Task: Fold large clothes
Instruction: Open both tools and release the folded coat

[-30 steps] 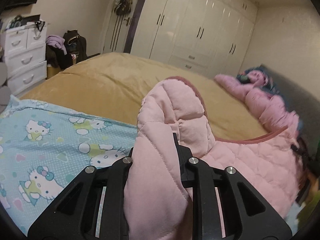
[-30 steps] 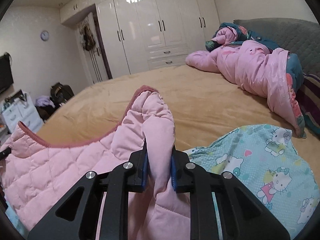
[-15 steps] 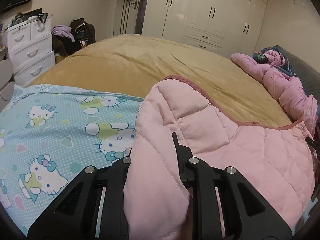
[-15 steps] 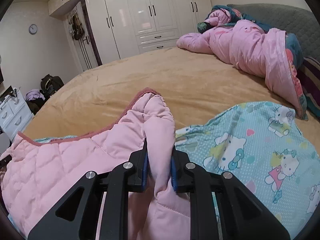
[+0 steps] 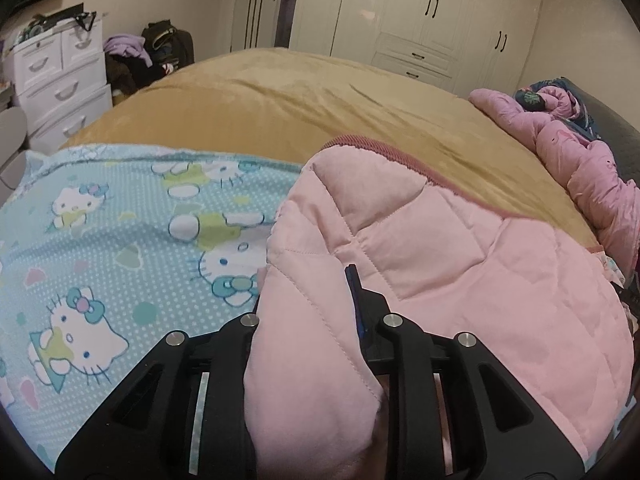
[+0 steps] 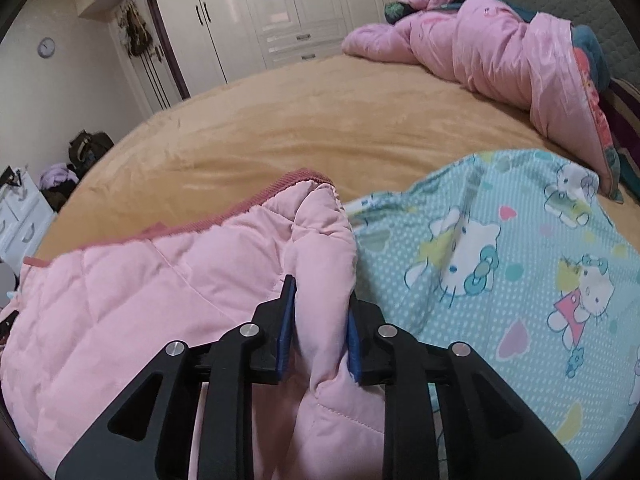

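Nearest, the left gripper (image 5: 306, 300) has a fold of the pink quilted garment (image 5: 440, 264) bunched between its fingers, jaws opening yet still pressing the cloth. The right gripper (image 6: 320, 312) likewise pinches the garment's (image 6: 140, 280) other corner, jaws opening, blue pads touching fabric. The garment lies across a cartoon-cat print sheet (image 5: 100, 240) on the tan bedspread (image 6: 300, 120). Beyond, a crumpled pink duvet (image 6: 500, 52); farthest, white wardrobes (image 5: 420, 12).

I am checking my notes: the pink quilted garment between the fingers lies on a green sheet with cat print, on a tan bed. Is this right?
Not quite: the sheet is light blue, not green, as the right wrist view shows. The pink garment lies on it, on the tan bed.
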